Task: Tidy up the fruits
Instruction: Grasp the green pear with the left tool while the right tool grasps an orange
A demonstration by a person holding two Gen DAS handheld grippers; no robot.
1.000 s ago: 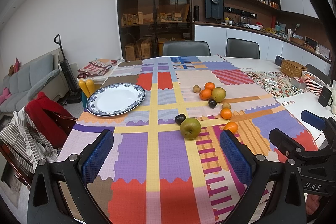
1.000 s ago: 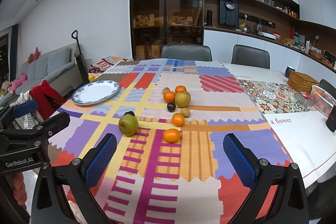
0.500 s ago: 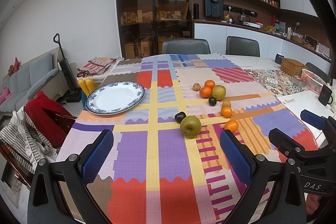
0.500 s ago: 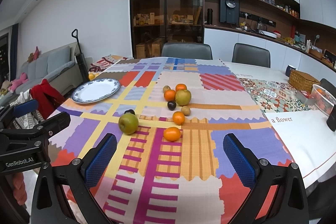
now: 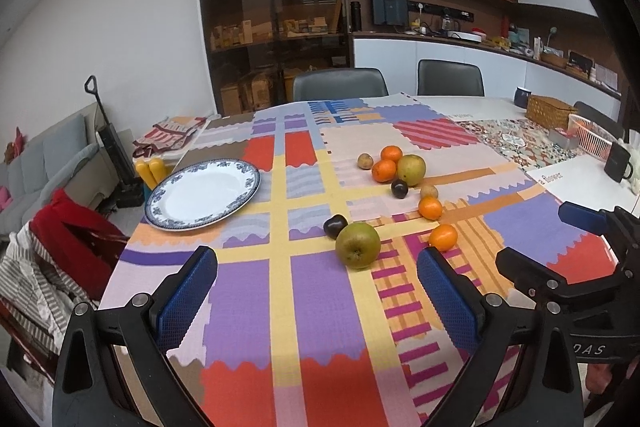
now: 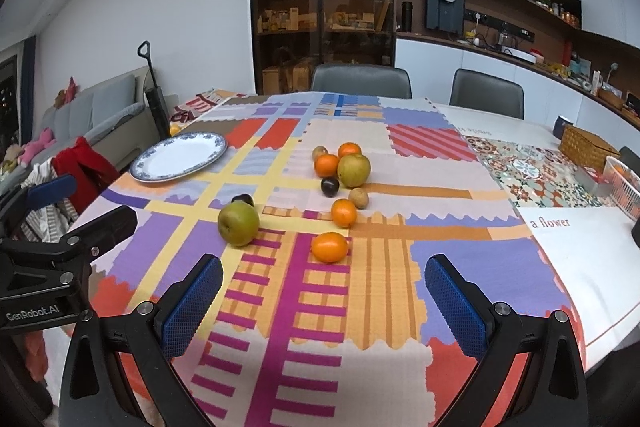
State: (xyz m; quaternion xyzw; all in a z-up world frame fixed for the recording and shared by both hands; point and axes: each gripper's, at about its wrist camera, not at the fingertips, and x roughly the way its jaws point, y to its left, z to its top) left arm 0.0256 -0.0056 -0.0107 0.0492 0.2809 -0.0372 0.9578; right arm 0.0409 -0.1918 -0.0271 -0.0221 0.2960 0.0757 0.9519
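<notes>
Several fruits lie loose on the patchwork tablecloth: a green apple (image 5: 357, 245) (image 6: 238, 223) nearest me, a dark plum (image 5: 334, 225) behind it, oranges (image 5: 443, 237) (image 6: 329, 247), a second green apple (image 5: 411, 169) (image 6: 353, 169), another plum (image 6: 330, 186) and small brown fruits (image 6: 358, 197). An empty blue-rimmed white plate (image 5: 203, 192) (image 6: 179, 161) sits at the left. My left gripper (image 5: 316, 291) is open and empty, near the front edge, short of the green apple. My right gripper (image 6: 323, 301) is open and empty, short of the nearest orange.
The tablecloth (image 5: 316, 311) covers the table to its front and left edges. A wicker basket (image 6: 587, 147), a pink wire basket (image 6: 624, 187) and a dark mug (image 5: 618, 167) stand at the right. Chairs (image 6: 360, 81) stand behind the table. A red garment (image 5: 72, 231) hangs at left.
Both grippers have moved slightly forward toward the fruits, which look a little nearer. Both stay open and empty. No fruit has moved.
</notes>
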